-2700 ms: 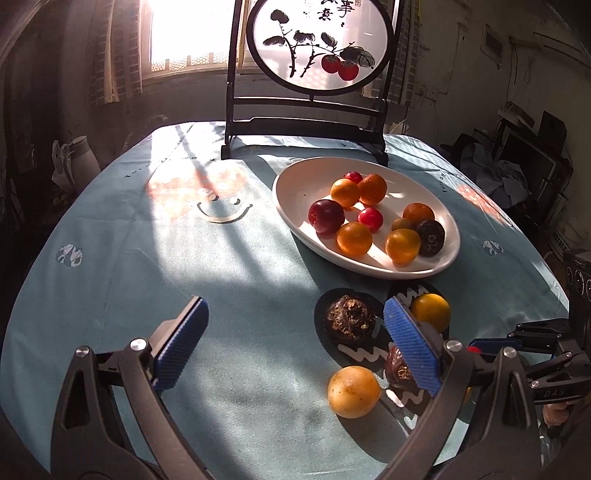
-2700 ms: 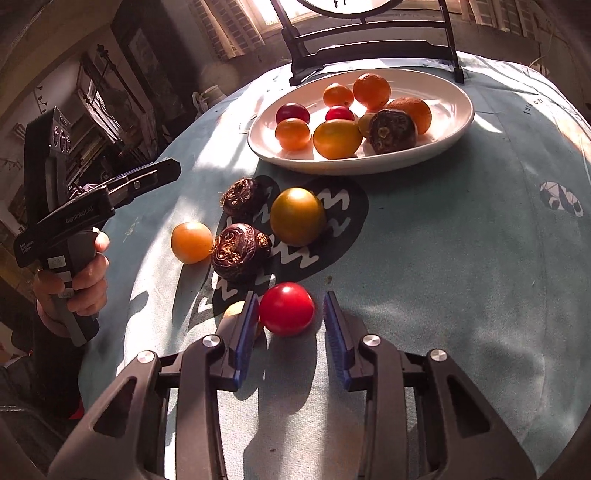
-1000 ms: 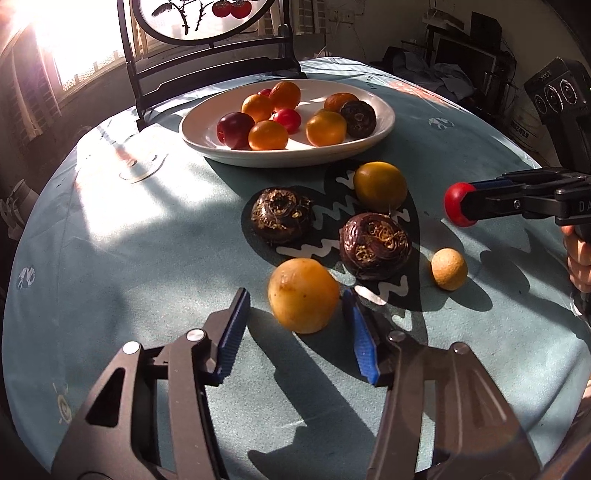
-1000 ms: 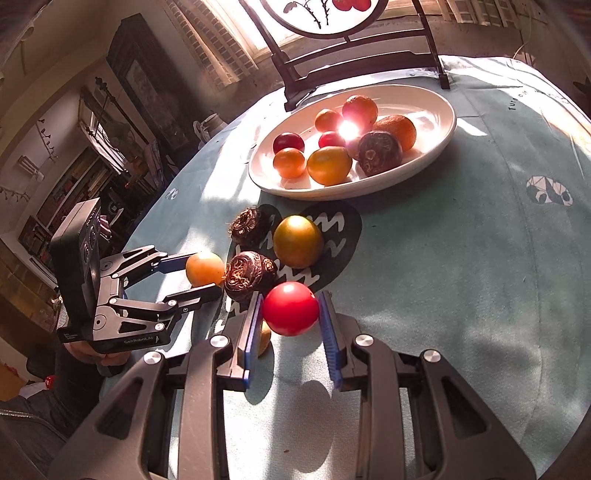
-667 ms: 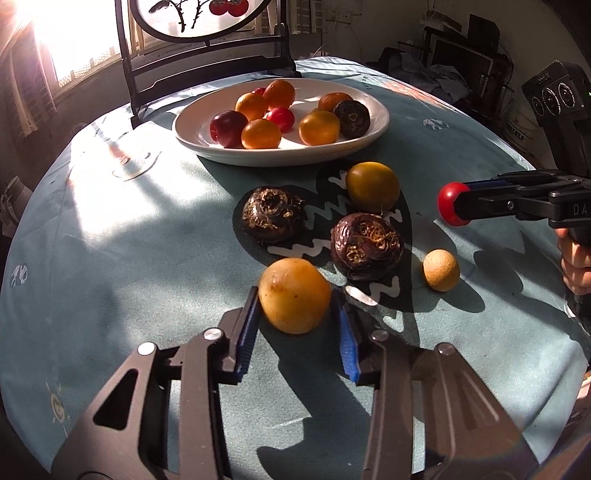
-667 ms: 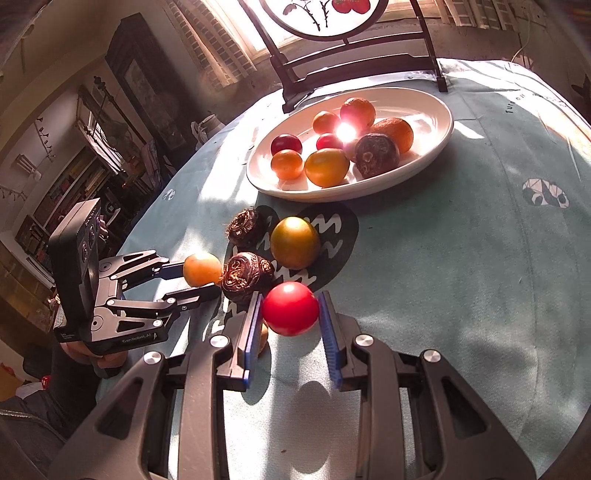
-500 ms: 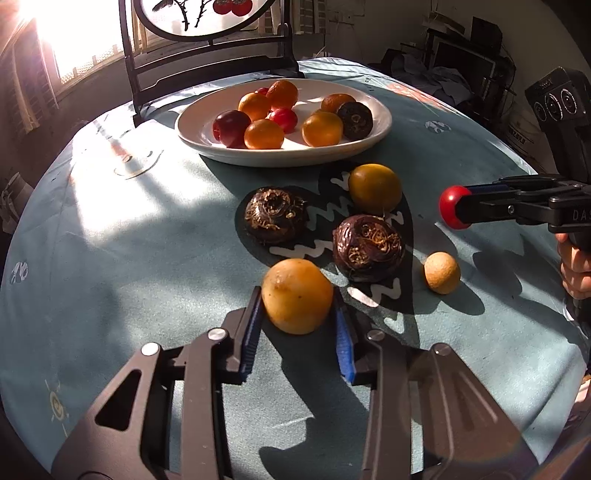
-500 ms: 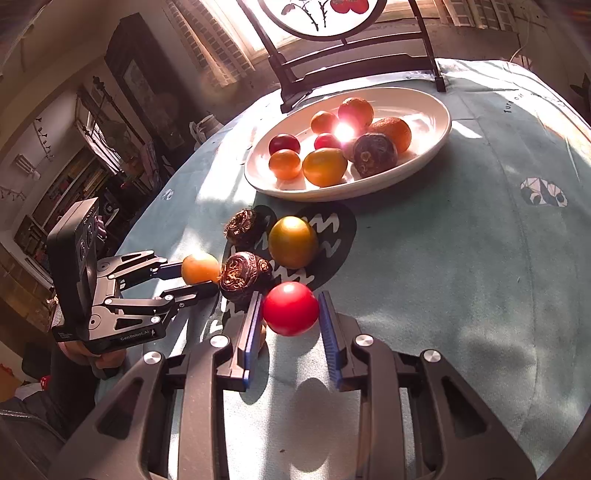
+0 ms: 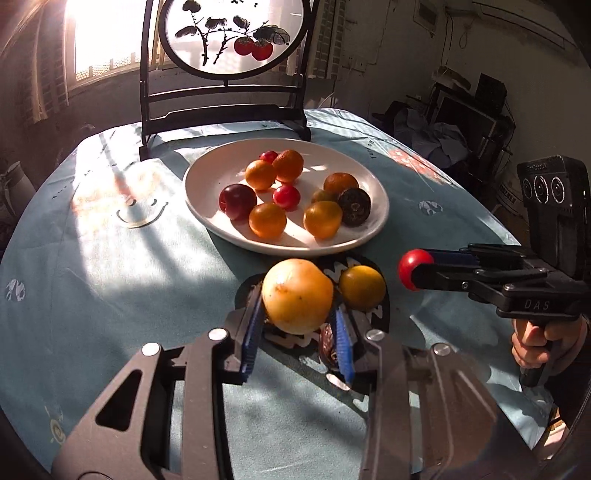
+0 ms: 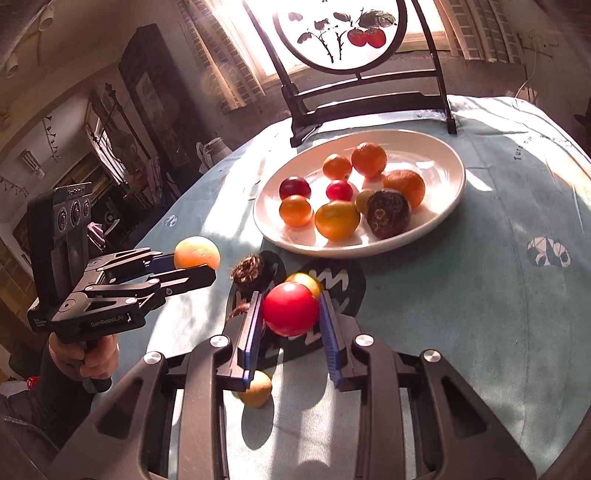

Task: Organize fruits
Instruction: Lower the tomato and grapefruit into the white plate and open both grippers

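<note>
A round painted screen on a dark stand rises behind the cloth-covered counter, before a sunlit window.

**Readable lettering on the rig and cloth**

I am reading "DAS" on the right gripper, moulded into its black body, in my left camera. In my right camera I am reading "GenRobot.AI" on the left gripper. Printed letters on the tablecloth near the far edge are showing too partially to read.
</note>
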Demonstrator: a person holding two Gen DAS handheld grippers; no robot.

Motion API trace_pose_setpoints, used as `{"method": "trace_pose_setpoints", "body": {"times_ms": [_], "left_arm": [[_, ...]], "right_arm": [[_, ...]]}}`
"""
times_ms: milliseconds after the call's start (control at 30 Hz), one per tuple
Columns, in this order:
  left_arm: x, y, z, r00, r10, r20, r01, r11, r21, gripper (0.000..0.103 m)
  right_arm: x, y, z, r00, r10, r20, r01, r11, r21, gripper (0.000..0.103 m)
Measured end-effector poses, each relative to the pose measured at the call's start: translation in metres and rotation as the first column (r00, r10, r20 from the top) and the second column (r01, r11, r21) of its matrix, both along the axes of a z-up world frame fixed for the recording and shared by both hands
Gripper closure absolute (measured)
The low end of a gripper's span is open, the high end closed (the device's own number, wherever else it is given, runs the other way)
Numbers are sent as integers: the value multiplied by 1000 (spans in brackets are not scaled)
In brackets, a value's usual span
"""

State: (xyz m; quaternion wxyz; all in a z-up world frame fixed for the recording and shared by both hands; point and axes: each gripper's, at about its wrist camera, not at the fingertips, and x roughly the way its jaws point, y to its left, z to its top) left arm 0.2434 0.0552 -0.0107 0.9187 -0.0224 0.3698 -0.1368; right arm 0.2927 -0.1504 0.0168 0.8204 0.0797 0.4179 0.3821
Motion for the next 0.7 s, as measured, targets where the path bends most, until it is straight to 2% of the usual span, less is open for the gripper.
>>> {"method": "trace_pose_setpoints", "body": {"times_ms": [100,200,367,500,533,567,600,633,700], "left_arm": [[31,-1,13,998,47,30,-46,998,-29,68],[65,0,18,994,100,55,-99,995,-16,68],[112,10,13,988,153,27,-152,988,-21,68],[132,15,6,983,182,-1,-182,983,-23,67],[132,16,6,981,196,-1,-196,980,-20,59],[130,16,7,977,213,4,-212,977,-10,33],[125,16,9,972,234,30,-234,972,1,24],[120,16,14,967,248,56,-249,968,9,18],[111,16,23,964,253,84,-255,967,20,16]], "right_arm": [[25,9,8,994,-84,75,85,996,-9,72],[55,18,7,985,-149,87,150,989,-3,72],[94,32,-7,980,-179,87,182,983,-27,72],[107,39,-14,981,-169,94,173,984,-41,71],[107,41,-14,982,-165,96,171,984,-49,65],[107,42,-15,981,-167,97,173,983,-60,63],[106,42,-14,981,-165,98,172,983,-64,63],[104,42,-12,982,-160,100,166,984,-61,63],[99,39,-6,981,-161,108,166,985,-47,62]]}}
